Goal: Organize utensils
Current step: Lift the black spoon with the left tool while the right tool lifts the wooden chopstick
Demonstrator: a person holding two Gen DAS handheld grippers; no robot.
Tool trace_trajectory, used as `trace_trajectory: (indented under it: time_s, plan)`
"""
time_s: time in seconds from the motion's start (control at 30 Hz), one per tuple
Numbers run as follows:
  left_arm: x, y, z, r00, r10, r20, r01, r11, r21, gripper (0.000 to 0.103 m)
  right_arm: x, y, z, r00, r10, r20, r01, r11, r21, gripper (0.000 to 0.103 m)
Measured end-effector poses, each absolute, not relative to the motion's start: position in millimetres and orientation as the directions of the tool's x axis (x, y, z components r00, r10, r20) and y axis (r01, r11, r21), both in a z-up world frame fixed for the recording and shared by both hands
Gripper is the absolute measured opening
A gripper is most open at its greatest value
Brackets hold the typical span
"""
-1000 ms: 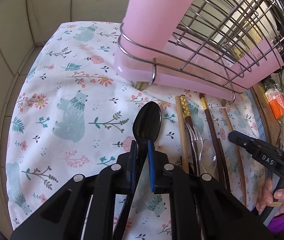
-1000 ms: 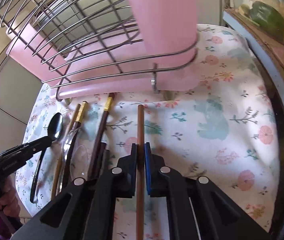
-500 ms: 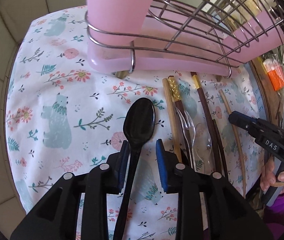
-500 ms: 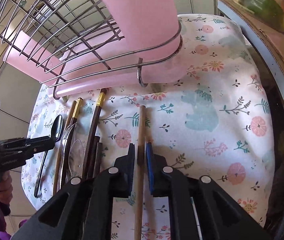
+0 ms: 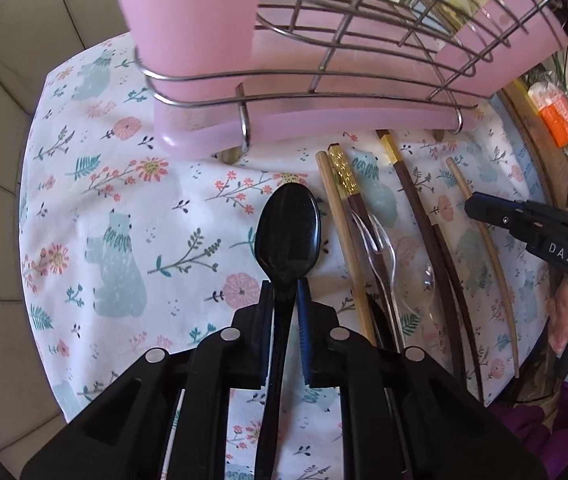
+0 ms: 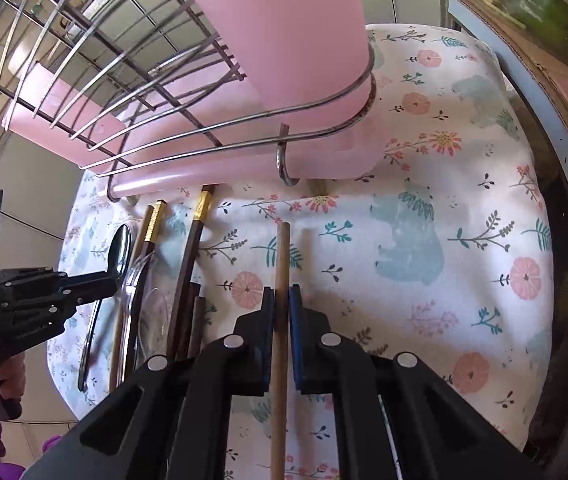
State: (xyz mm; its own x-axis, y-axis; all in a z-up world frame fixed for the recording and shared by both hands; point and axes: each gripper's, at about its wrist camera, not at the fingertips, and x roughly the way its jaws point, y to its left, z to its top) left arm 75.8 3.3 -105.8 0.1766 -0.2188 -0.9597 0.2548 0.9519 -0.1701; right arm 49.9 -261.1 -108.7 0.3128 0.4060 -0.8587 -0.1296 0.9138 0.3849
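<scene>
1. Your left gripper [image 5: 285, 286] points down at the cloth. Its jaws have just been closing, and now they pinch the thin neck of the black spoon [image 5: 288, 232].
2. The bowl of the black spoon sticks out past the tips. It lies over the flowery cloth [image 5: 124, 216], just in front of the pink rack.
3. Your right gripper [image 6: 282, 294] is nearly closed. Its blue pads squeeze a light wooden chopstick [image 6: 282, 256] from both sides.
4. That chopstick points straight toward the pink rack. It lies by itself, apart from the other sticks.
5. The pink rack [image 5: 323, 124] has a metal wire basket [image 5: 363, 36] on top. A tall pink cup [image 5: 188, 16] sits in its corner ring.
6. Just right of the black spoon, in the left view, you can see a row of things lying on the cloth. There is a pale chopstick [image 5: 343, 232], then a dark chopstick with a gold end [image 5: 345, 174].
7. A clear plastic fork [image 5: 379, 248] and a clear plastic spoon [image 5: 423, 292] lie next. They are see-through and hard to make out.
8. After them lies a long brown chopstick with a gold band [image 5: 423, 220].
9. A hand [image 5: 567, 320] in a purple sleeve holds the right gripper's handle.
</scene>
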Motion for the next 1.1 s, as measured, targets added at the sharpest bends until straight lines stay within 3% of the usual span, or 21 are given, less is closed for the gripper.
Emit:
trace_trajectory:
  time_s: [0.23,0.47,0.77,1.1]
  plan:
    - [41.7,44.7,-60.1,0.332,-0.35,-0.876,0.23,0.931,-0.285,0.01,16.0,-279.4,-78.4,0.437,0.459,-0.774,-0.159,0.886,0.436,0.007]
    - [5.8,65.1,-2.1,0.531,-0.442,-0.722,0.244,0.897,-0.37,0.01,-11.7,-292.9,-40.1,0.573,0.485,-0.661,-0.209,0.866,0.454,0.007]
    - [-7.1,49.4,62.5,0.732,-0.468,-0.494,0.278,0.868,-0.411,0.01,-37.6,-300.3,33.5,0.723,0.477,-0.5,-0.281,0.864,0.418,0.007]
    - [26.6,50.1,147.9,0.873,-0.421,-0.248,0.312,0.87,-0.381,0.01,-16.8,-314.7,149.6,0.886,0.399,-0.237,-0.31,0.889,0.337,0.007]
